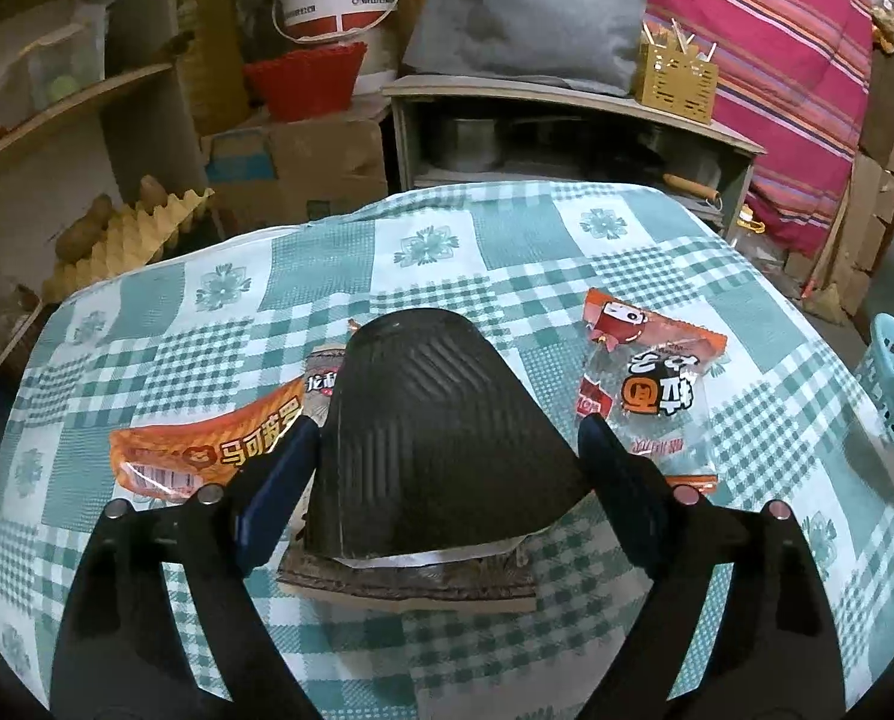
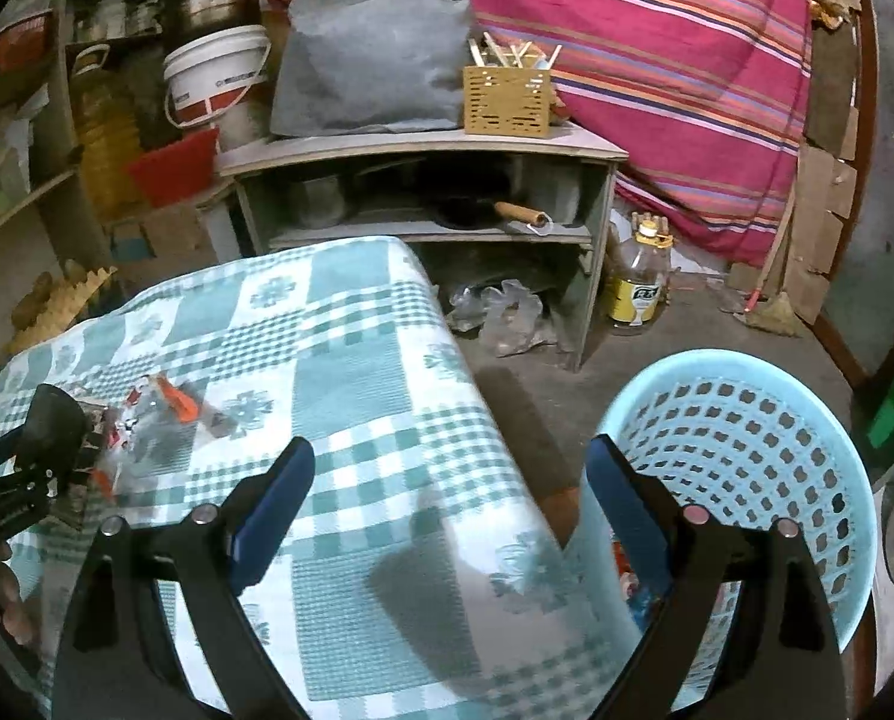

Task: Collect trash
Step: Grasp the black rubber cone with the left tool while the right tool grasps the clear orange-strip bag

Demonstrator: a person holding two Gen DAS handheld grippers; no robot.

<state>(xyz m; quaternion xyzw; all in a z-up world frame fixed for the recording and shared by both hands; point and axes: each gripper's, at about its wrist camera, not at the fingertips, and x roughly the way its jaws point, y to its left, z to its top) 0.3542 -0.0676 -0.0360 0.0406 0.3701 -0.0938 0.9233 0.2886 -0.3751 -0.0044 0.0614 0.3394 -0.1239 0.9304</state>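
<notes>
From the left wrist we see our left tool (image 1: 447,450) spread around a dark cone-shaped piece (image 1: 441,438) mid-surface, orange wrappers (image 1: 207,453) flanking it. Only the right wrist shows our right tool (image 2: 450,480) released and empty at the surface's (image 2: 351,360) right edge, beside the blue basket (image 2: 747,456).

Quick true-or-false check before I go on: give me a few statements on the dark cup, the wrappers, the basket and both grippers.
1. The dark cup stands mouth-down on the checked tablecloth, between the left gripper's fingers. True.
2. The orange wrapper is already in the basket. False: it lies on the tablecloth beside the cup.
3. The right gripper holds a wrapper. False: its fingers are open with nothing between them.
4. The blue basket sits on the floor beside the table. True.
5. The clear wrapper with red print lies under the cup. False: it lies apart, on the cup's other side.
</notes>
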